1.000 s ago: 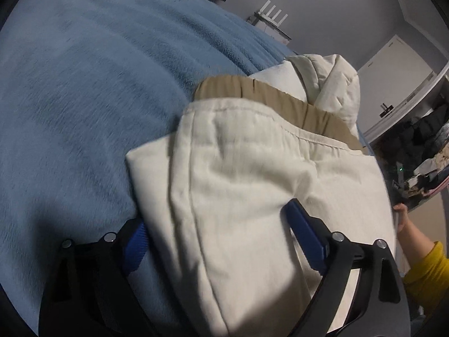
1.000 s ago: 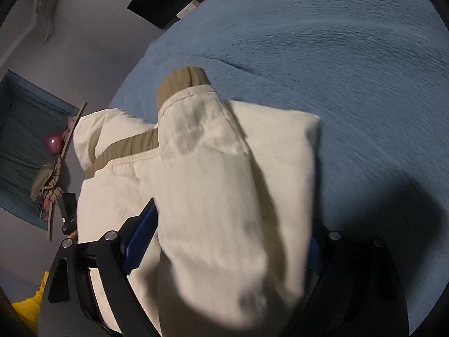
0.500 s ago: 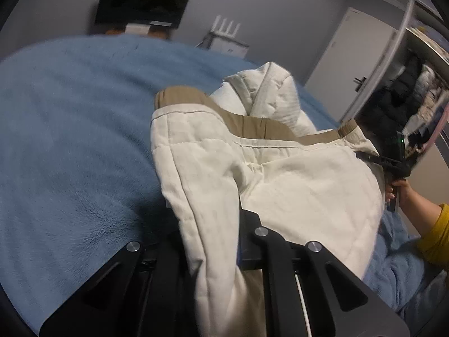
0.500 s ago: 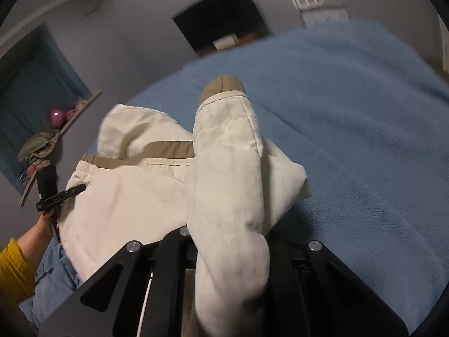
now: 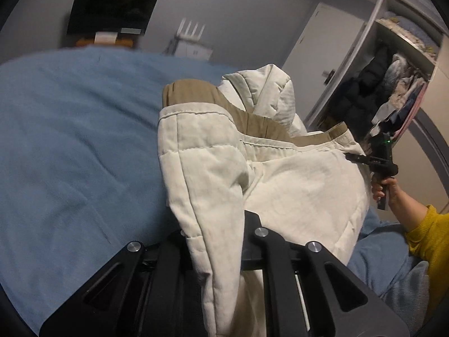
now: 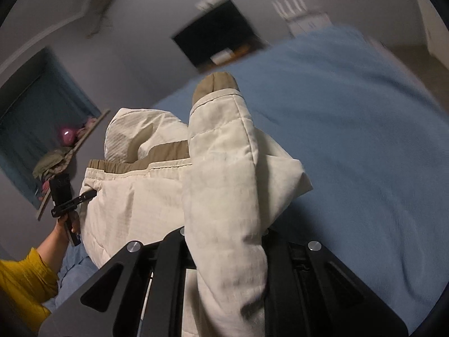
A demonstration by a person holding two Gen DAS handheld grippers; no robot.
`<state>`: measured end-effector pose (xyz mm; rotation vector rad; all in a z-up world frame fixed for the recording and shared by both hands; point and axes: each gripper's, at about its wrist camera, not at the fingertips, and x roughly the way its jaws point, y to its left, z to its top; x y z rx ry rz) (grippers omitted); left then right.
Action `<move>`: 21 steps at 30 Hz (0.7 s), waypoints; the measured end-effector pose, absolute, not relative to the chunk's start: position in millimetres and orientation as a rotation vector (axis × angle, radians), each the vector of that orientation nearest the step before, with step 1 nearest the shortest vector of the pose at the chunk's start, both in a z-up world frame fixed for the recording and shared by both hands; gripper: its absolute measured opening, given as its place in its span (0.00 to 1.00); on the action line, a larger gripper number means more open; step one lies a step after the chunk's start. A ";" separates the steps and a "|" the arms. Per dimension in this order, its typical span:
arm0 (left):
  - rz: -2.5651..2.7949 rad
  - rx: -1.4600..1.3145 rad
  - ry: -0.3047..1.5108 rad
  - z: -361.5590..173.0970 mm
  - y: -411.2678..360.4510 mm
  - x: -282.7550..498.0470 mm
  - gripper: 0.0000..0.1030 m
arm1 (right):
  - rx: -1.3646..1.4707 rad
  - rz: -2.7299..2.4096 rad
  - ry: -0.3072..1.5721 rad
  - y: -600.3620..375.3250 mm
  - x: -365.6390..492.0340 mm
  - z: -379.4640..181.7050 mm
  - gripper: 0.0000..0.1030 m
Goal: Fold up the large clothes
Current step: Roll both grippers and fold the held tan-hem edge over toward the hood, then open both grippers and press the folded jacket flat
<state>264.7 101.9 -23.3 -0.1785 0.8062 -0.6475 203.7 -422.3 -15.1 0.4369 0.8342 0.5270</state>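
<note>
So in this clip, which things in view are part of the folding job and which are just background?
Part of the job:
- cream jacket
- left hand-held gripper, shut on the jacket
- right hand-held gripper, shut on the jacket
- blue blanket under it

Just lying about:
- open wardrobe
- dark screen
- pink ball

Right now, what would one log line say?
left tongs: shut on cream jacket | right tongs: shut on cream jacket | blue bedspread beneath

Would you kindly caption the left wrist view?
Left gripper clamps cream quilted jacket above blue blanket.
</note>
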 end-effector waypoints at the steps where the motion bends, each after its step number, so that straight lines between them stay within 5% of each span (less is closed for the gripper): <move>1: -0.627 -0.180 0.832 -37.9 99.8 270.4 0.10 | 0.448 0.507 0.870 -424.5 206.8 -29.2 0.09; 13: -0.471 -0.216 0.962 -103.5 102.7 309.1 0.25 | 0.502 0.352 1.025 -424.6 256.1 -107.1 0.25; 16: -0.416 -0.178 0.952 -95.0 99.9 298.8 0.37 | 0.461 0.321 1.030 -425.1 254.1 -102.5 0.42; 18: -0.321 -0.114 0.941 -85.3 99.3 290.4 0.64 | 0.393 0.263 1.028 -422.4 246.3 -89.2 0.53; 19: -0.291 -0.075 0.917 -76.3 96.7 282.1 0.68 | 0.321 0.223 1.027 -416.0 240.5 -78.9 0.64; 21: -0.271 -0.041 0.881 -58.2 92.8 266.5 0.72 | 0.210 0.172 1.013 -407.1 227.1 -69.3 0.69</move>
